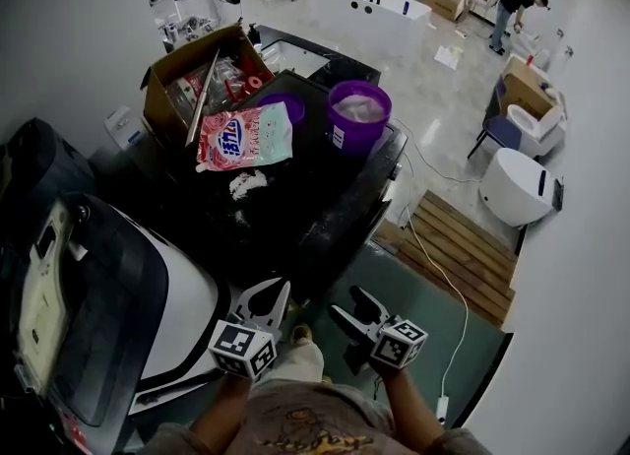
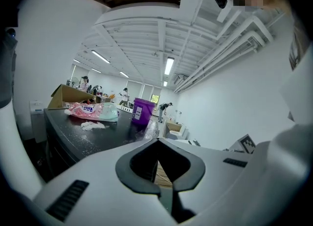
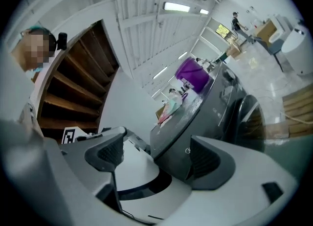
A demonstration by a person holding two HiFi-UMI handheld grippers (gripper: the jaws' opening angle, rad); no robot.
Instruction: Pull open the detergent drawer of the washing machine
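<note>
A dark washing machine (image 1: pixel 295 231) stands just before the person (image 1: pixel 305 425), a detergent bag (image 1: pixel 243 136) and purple bucket (image 1: pixel 358 115) on top; its detergent drawer cannot be picked out on the dark front. On the left gripper (image 1: pixel 278 293) the fingers (image 2: pixel 128 167) are closed together, empty. On the right gripper (image 1: pixel 354 312) they stand wide apart, empty, facing the machine's upper front corner.

Washer (image 1: pixel 305 222) top: dark, glossy, dusted with white powder (image 1: pixel 246 184). Bucket (image 1: pixel 357 120): purple plastic. Box (image 1: pixel 192 61): brown cardboard. Bag (image 1: pixel 243 138): shiny plastic film. Planks (image 1: pixel 463 251): bare wood. Floor (image 1: pixel 433 79): polished, reflective.
</note>
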